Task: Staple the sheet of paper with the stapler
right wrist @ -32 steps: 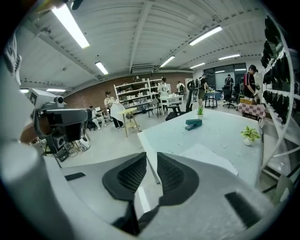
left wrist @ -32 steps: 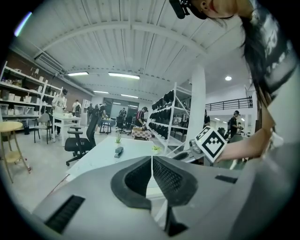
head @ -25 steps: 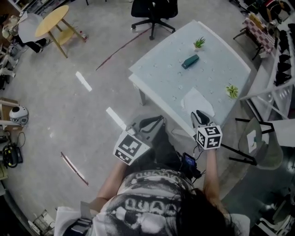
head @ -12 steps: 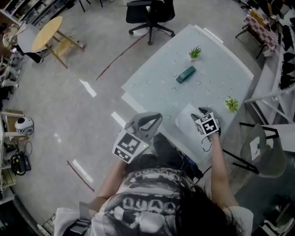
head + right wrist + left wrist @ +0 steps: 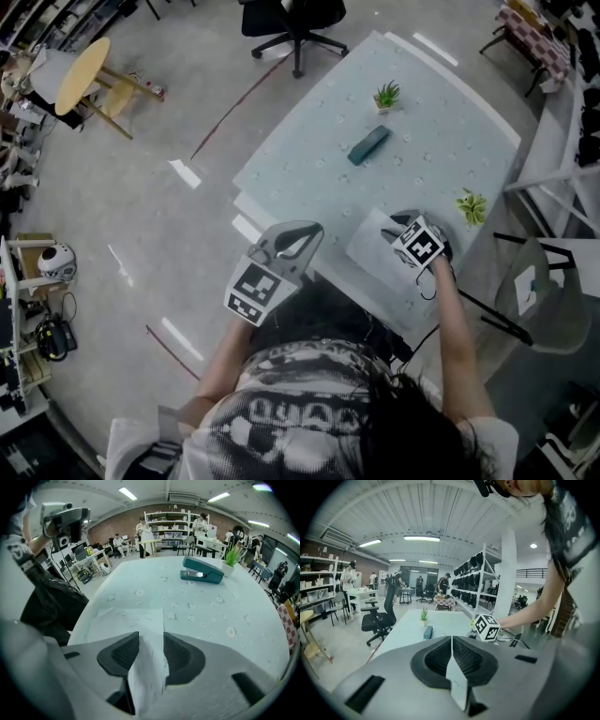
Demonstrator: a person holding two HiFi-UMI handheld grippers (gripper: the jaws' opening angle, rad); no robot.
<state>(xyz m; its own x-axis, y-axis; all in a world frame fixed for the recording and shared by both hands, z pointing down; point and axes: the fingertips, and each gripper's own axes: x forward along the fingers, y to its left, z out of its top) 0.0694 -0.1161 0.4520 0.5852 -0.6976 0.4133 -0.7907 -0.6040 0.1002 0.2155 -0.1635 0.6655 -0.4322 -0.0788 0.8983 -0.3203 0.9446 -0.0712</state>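
Right hand-held gripper (image 5: 151, 644), jaws apart but just narrowing, straddles an upturned edge of the sheet of paper (image 5: 124, 618) on the table (image 5: 243, 616). The teal stapler (image 5: 201, 575) lies well beyond. Left hand-held gripper (image 5: 451, 644) is clenched empty beside the table's edge.

Right gripper (image 5: 409, 225) hides part of the sheet (image 5: 368, 247).
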